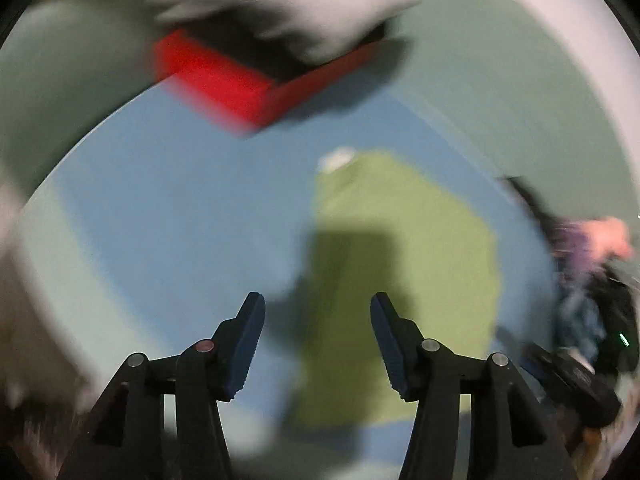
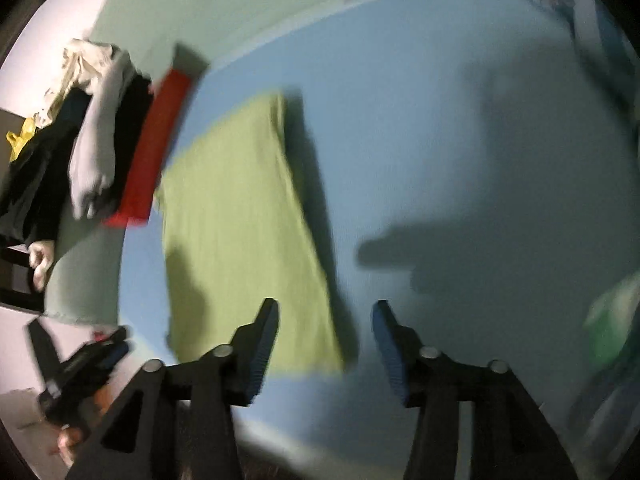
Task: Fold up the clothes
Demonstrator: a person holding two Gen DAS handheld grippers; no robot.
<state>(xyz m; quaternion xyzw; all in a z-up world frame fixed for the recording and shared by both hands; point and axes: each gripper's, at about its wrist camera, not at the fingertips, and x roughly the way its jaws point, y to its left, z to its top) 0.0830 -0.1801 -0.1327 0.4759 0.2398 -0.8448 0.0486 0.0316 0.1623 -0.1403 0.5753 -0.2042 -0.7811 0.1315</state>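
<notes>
1. Jaws of the left gripper (image 1: 317,344) stand spread with nothing between them, low centre of its view, over the near edge of the green cloth (image 1: 400,280).
2. Right gripper (image 2: 325,350) is likewise spread and empty; the cloth's near corner lies just under its left finger.
3. Cloth lies folded to a long strip on the blue mat (image 2: 440,120), likely flat for the next fold.
4. Red box (image 1: 224,80), upper centre of the left view, holds a grey garment (image 1: 288,4), probably the unfolded pile.
5. Both views are blurred; cloth edges are uncertain.
</notes>
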